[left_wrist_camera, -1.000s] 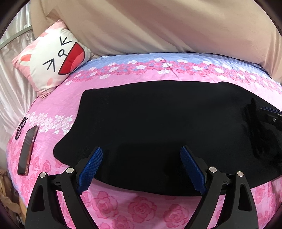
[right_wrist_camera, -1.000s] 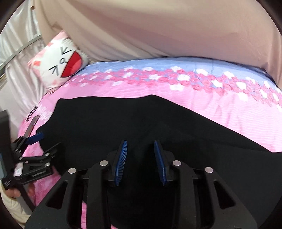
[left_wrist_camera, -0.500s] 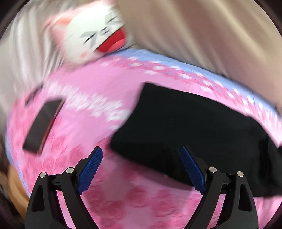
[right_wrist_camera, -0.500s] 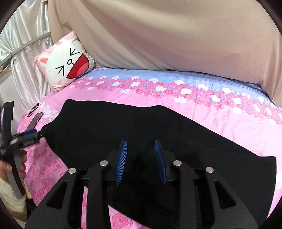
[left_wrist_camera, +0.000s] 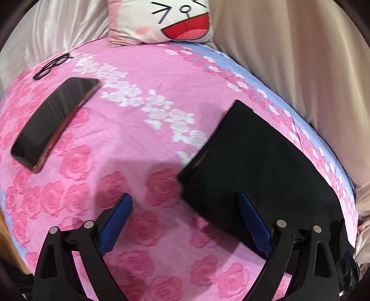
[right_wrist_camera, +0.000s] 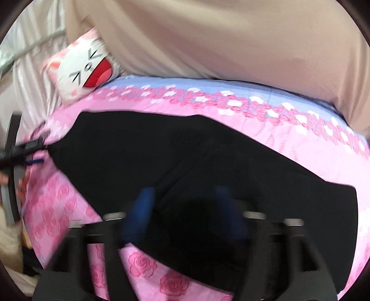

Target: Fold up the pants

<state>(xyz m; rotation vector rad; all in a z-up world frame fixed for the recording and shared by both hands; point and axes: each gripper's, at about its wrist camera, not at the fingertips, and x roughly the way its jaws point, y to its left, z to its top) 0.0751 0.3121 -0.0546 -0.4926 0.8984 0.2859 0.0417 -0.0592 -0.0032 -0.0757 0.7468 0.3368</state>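
The black pants [right_wrist_camera: 185, 157] lie flat across a pink rose-print bed; in the left wrist view their left end [left_wrist_camera: 249, 166] reaches toward the middle. My left gripper [left_wrist_camera: 185, 222] is open and empty, just off the pants' near left corner, its right finger over the fabric edge. It also shows at the left edge of the right wrist view [right_wrist_camera: 30, 148]. My right gripper [right_wrist_camera: 185, 208] is blurred by motion over the pants' near edge; its blue pads stand apart with only black fabric seen between them.
A dark phone [left_wrist_camera: 53, 120] and black glasses [left_wrist_camera: 52, 66] lie on the bed's left side. A cat-face pillow [left_wrist_camera: 161, 20] sits at the head, by beige and silver curtains [right_wrist_camera: 208, 39]. The bed's near edge [left_wrist_camera: 13, 236] drops off at lower left.
My left gripper swung left, from over the middle of the pants to their left end, bringing the phone and glasses into view. My right gripper's jaws widened and it is moving, blurred.
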